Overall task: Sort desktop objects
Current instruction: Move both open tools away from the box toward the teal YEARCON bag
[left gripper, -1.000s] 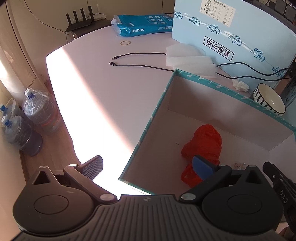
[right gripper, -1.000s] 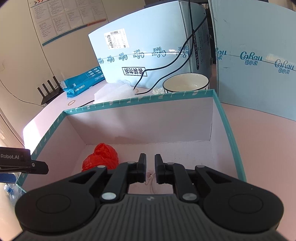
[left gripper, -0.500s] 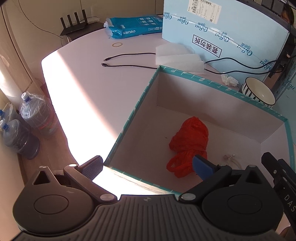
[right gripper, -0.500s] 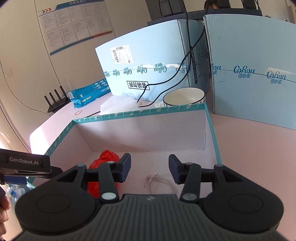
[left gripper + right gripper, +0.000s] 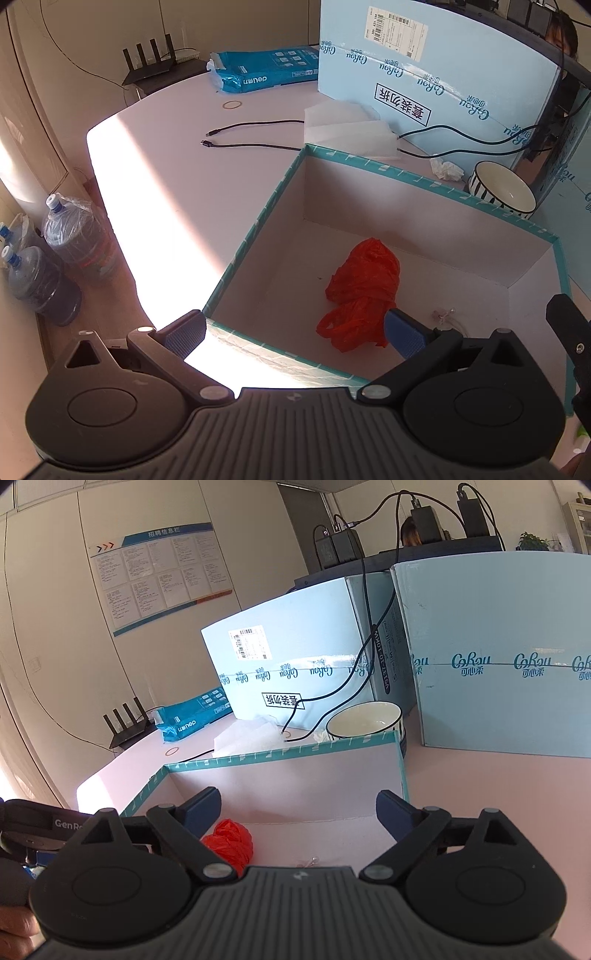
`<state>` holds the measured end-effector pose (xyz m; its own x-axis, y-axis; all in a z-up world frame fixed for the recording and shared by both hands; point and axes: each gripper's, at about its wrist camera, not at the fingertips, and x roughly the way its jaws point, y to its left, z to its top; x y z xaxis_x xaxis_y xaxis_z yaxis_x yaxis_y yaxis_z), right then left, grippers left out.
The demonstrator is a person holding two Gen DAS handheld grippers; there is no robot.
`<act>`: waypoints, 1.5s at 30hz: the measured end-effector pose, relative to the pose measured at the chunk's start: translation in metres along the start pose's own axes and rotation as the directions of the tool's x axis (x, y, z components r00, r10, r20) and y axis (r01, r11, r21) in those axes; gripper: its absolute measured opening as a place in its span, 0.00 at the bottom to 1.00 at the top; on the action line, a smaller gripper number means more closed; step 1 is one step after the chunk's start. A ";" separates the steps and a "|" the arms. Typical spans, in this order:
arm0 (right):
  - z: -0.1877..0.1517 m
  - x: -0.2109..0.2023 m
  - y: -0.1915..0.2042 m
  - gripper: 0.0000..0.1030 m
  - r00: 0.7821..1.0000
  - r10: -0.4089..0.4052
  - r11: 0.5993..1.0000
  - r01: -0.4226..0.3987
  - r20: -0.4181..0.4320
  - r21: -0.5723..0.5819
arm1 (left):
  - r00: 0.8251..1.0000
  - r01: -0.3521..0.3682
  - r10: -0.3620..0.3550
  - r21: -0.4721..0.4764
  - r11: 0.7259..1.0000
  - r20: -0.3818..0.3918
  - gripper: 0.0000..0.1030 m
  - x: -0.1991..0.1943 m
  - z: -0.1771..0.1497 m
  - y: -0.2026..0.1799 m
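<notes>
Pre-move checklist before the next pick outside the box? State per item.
1. Left gripper open, nothing held: ok.
2. Right gripper open, nothing held: ok.
3. Red bag lies inside the box: ok.
4. Small clear item lies on the box floor beside the bag: ok.
5. Cable, rubber band and crumpled tissue lie on the table, outside the box: not ok.
6. Bowl empty: cannot tell.
</notes>
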<state>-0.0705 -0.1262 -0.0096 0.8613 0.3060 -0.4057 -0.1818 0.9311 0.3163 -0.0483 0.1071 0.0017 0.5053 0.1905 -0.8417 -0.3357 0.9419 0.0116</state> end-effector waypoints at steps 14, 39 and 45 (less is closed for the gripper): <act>-0.002 -0.028 -0.014 0.98 0.998 -0.046 0.999 0.046 0.035 -0.005 | 0.998 0.047 -0.048 0.047 0.998 0.027 1.00 -0.016 -0.014 -0.026; -0.016 -0.080 -0.071 1.00 0.958 -0.280 0.955 0.271 0.064 0.116 | 0.983 0.172 -0.183 0.264 0.949 0.019 1.00 -0.028 -0.034 -0.109; -0.015 -0.085 -0.077 1.00 0.946 -0.317 0.942 0.306 0.071 0.138 | 0.978 0.191 -0.207 0.310 0.931 0.020 1.00 -0.029 -0.034 -0.122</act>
<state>-0.1373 -0.2207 -0.0122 0.9060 -0.0202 -0.4228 0.1574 0.9433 0.2923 -0.0488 -0.0221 0.0061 0.5795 -0.0037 -0.8149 0.0302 0.9994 0.0170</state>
